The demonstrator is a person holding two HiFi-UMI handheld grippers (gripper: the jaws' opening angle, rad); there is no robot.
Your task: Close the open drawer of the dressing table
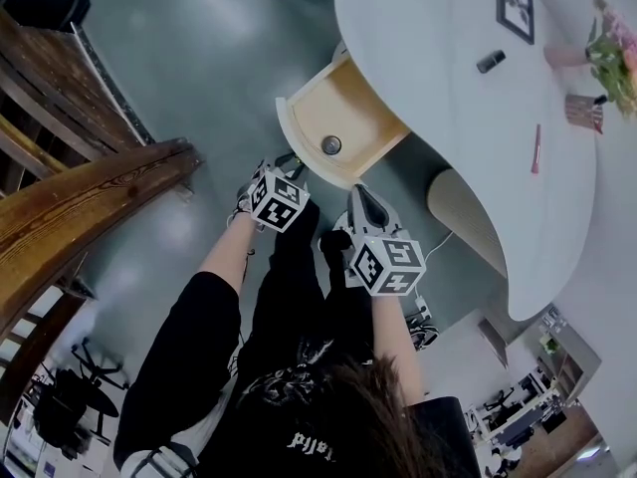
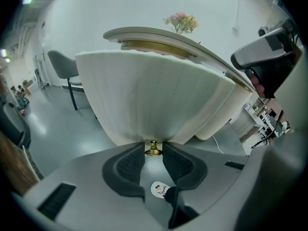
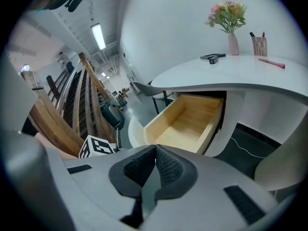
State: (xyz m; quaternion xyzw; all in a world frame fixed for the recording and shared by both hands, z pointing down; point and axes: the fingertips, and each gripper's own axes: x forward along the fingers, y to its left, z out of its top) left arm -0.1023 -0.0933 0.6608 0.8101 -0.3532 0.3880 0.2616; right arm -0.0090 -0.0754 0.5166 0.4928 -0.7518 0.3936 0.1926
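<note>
- While the drawer (image 1: 350, 108) stood pulled well out from under the dressing table (image 1: 438, 58), with its wooden interior fully exposed, no part of the closing travel had yet been made.
- On the left gripper (image 2: 153, 143), the jaws were drawn in to roughly half their spread around the small brass knob (image 2: 153, 151) on the drawer's curved white front panel (image 2: 154, 95). One pad sat at each flank of the knob and appeared to bear on it.
- On the right gripper (image 3: 155, 149), the jaws were pressed together on nothing. It hung just beside the left one, clear of the drawer, and looked into the box from the side.
- Push direction: the force was best applied straight along the drawer's line of travel, toward the table body. A sideways load would probably have racked the box in its opening.
- Grip: the knob was small, so twisting or lifting at the wrist risked slipping it from the pads. A level, steady wrist was advised.
- Speed: a small round item (image 1: 331, 145) lay on the drawer floor near the front and could have slid or rattled on a hard stop. A moderate pace with a soft finish was preferable.
- Completion check: the front panel should sit flush with the table's curved body, with no wood showing.
- The right gripper had no part in this step and was best kept out of the gap between panel and table.
</note>
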